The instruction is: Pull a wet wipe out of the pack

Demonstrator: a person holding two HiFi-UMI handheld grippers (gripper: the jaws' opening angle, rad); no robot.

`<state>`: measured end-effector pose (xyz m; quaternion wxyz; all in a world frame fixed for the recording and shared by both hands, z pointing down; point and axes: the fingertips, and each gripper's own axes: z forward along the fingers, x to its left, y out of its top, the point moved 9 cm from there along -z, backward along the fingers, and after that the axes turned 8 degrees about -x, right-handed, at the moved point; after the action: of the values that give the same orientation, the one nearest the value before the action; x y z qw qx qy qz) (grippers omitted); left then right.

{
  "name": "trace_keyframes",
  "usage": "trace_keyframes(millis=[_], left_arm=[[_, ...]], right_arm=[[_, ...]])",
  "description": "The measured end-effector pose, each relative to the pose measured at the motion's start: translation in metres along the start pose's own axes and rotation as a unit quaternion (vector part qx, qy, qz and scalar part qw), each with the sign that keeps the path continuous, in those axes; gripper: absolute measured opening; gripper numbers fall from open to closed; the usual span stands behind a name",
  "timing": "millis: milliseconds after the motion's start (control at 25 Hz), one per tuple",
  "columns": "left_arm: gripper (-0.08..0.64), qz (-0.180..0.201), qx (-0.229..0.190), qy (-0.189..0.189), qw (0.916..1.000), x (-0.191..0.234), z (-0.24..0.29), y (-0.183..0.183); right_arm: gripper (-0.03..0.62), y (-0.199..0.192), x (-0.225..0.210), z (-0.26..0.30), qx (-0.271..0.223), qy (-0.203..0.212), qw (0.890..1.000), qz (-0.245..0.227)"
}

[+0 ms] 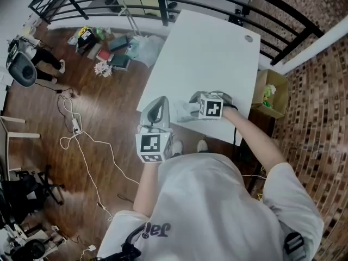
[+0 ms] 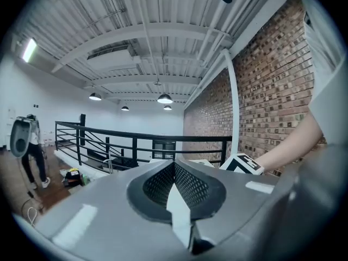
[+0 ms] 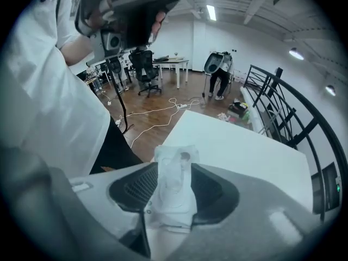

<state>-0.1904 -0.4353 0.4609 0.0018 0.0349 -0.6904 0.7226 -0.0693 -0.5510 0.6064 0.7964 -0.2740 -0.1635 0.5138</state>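
Between the jaws of the right gripper [image 3: 174, 170] sits the pack of wet wipes [image 3: 173, 200], a crinkled clear-plastic pouch resting on the white desk [image 3: 244, 145]. The jaws are spread wide with a pad on either side of the pack; whether the pads touch it cannot be told. The gripper tips steeply down at it.

To that gripper's left and nearer the person's body, the left gripper [image 2: 174, 165] hangs at the desk's near edge, pointing almost level. Its jaws are closed, the mesh pads meeting at the tips. A pale sliver shows in the gap behind them, too unclear to name.

Ahead and right of the left gripper is the right gripper's marker cube [image 2: 242, 163], with a bare forearm [image 2: 288, 140] behind it.

Beyond the right gripper the desk runs on toward a black railing [image 3: 277, 102]. Left of it is wooden floor [image 3: 152, 121] with white cables [image 3: 163, 110], and a second person [image 3: 217, 69] stands bent over far off.
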Motion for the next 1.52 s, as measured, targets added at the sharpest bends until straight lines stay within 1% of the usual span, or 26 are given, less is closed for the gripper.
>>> trace_keyframes(millis=[40, 160, 200, 240, 360, 640, 880, 1040, 1160, 1320, 1520], left_arm=[[0.015, 0.000, 0.002, 0.003, 1.0000, 0.001, 0.001, 0.000], [0.015, -0.002, 0.005, 0.015, 0.9999, 0.003, 0.002, -0.002], [0.015, -0.002, 0.006, 0.018, 0.9998, 0.003, 0.003, -0.003], [0.015, -0.001, 0.007, 0.021, 0.9998, 0.003, 0.004, -0.003], [0.015, -0.002, 0.009, 0.026, 0.9996, 0.003, 0.007, -0.003], [0.015, -0.003, 0.012, 0.024, 0.9996, 0.005, 0.017, -0.002], [0.015, -0.004, 0.014, 0.007, 0.9999, 0.000, 0.031, -0.002], [0.015, -0.011, 0.018, -0.007, 0.9998, -0.010, 0.042, 0.003], [0.015, -0.011, 0.022, -0.021, 0.9995, -0.016, 0.047, 0.001], [0.015, -0.011, 0.027, -0.034, 0.9990, -0.023, 0.052, -0.003], [0.015, -0.009, 0.028, -0.047, 0.9985, -0.028, 0.055, -0.004]], right_arm=[[0.178, -0.002, -0.001, 0.006, 0.002, 0.001, 1.000, 0.000], [0.136, -0.011, -0.002, 0.017, 0.008, 0.005, 1.000, 0.002], [0.112, -0.013, -0.002, 0.019, 0.006, 0.004, 1.000, 0.001], [0.066, -0.015, -0.001, 0.018, 0.001, 0.001, 1.000, 0.002], [-0.002, -0.016, -0.001, 0.015, -0.017, -0.001, 1.000, 0.009], [-0.005, -0.002, -0.003, -0.005, -0.031, -0.002, 0.999, -0.008], [-0.006, 0.000, -0.001, -0.031, -0.039, -0.008, 0.999, -0.013], [-0.006, -0.002, 0.004, -0.048, -0.055, -0.016, 0.998, -0.002], [-0.006, -0.002, 0.010, -0.061, -0.069, -0.030, 0.997, 0.005], [-0.007, 0.004, 0.012, -0.080, -0.114, -0.052, 0.991, 0.037], [-0.006, 0.010, 0.009, -0.117, -0.167, -0.100, 0.979, 0.065]])
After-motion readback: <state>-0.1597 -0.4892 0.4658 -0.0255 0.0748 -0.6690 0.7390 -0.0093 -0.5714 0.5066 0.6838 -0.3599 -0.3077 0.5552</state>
